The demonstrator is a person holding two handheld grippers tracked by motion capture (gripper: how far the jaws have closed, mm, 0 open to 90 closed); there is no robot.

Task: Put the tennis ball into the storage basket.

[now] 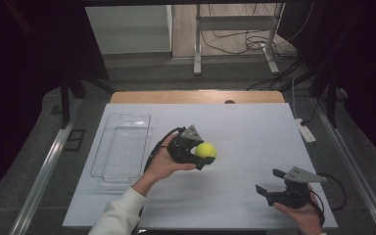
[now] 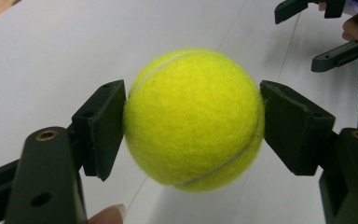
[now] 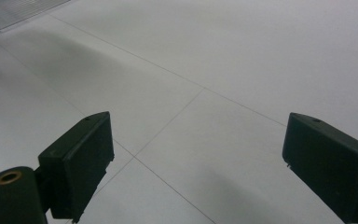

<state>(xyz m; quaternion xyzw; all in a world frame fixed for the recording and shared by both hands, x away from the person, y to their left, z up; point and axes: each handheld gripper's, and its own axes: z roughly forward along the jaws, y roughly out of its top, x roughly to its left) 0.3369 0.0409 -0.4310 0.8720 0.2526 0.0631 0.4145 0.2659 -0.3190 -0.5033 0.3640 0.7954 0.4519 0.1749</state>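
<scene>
I see a clear ribbed plastic tray [image 1: 122, 147] lying empty. Just right of it, my left gripper [image 1: 201, 156] clamps a fuzzy yellow tennis ball [image 1: 206, 150]; my right gripper [image 1: 269, 182] gapes farther right.

Count: 1 tennis ball [image 1: 206, 150], yellow. 1 clear tray [image 1: 122, 145]. 2 grippers: left gripper [image 1: 200, 157], right gripper [image 1: 269, 185]. 2 hands on them. 1 white table [image 1: 245, 132]. 1 white power strip [image 1: 305, 130] off its right edge.
</scene>
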